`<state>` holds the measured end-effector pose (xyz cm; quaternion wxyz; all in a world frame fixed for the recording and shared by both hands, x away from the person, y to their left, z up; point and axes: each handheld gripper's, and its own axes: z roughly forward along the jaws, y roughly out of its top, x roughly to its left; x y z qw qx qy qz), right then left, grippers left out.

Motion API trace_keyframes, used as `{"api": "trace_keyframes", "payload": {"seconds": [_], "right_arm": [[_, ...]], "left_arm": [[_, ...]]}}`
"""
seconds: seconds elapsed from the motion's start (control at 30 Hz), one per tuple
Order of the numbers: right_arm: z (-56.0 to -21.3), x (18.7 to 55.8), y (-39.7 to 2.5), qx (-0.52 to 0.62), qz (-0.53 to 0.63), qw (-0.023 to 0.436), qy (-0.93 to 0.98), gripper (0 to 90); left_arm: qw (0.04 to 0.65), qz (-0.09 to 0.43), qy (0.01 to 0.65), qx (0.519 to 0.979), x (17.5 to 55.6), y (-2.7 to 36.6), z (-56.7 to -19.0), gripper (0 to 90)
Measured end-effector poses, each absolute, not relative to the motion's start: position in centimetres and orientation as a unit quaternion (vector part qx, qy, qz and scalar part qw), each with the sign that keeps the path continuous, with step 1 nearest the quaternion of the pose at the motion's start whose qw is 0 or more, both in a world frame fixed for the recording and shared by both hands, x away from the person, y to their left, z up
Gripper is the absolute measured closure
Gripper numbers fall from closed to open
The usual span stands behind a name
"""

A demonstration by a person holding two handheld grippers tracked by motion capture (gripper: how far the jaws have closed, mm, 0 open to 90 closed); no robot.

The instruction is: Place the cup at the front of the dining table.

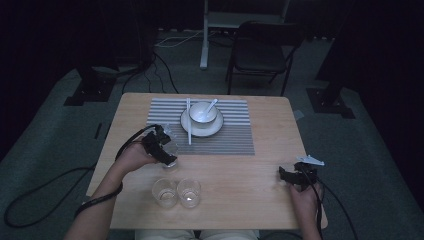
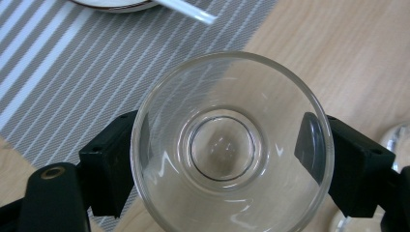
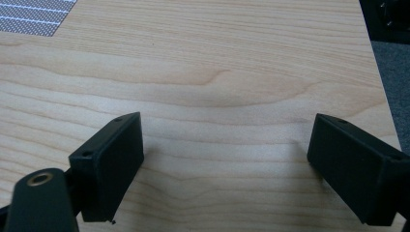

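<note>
Holding a clear glass [image 2: 231, 145]: the left gripper [image 1: 162, 147], jaws closed on opposite sides of the wall, one pad on each side, seen through the glass in the left gripper view.

Location: at the near left corner of the striped mat [image 1: 235, 135], part over mat and part over bare tabletop [image 1: 250, 175]. Whether the base rests on the surface or is just clear of it cannot be told.

Item: tumbler, upright, empty, round rim, thick base ring.

Handling, as judged: rigid, light when empty, smooth and likely slippery against hard pads; brittle, so firm but not crushing pressure. Best hold is across the mid wall, as now, below the rim and above the base; keep it upright and set it down gently.

Nearby: two more glasses [image 1: 176, 192] side by side toward the near edge, close to each other; a plate [image 1: 201, 127] with bowl [image 1: 202, 113] and spoon [image 1: 212, 105] on the mat; chopsticks [image 1: 189, 122] at the plate's left.

Right gripper [image 1: 292, 176]: jaws spread wide, holding nothing, low over bare wood near the right edge, well apart from the glasses.
</note>
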<state>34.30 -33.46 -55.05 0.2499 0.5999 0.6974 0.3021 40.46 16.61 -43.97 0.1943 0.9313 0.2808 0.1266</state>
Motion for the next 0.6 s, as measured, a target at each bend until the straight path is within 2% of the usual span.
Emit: {"api": "trace_keyframes", "payload": {"seconds": [0.23,0.6], "right_arm": [[-55.1,34.3,-33.5,0.600,0.302,0.250,0.697,12.2],[-55.1,34.3,-33.5,0.599,0.302,0.250,0.698,12.2]], "left_arm": [[0.172,0.156,0.320,0.919,42.5,17.2,-43.9,18.3],[0.191,0.176,0.371,0.892,45.6,17.4,-43.3,18.3]]}}
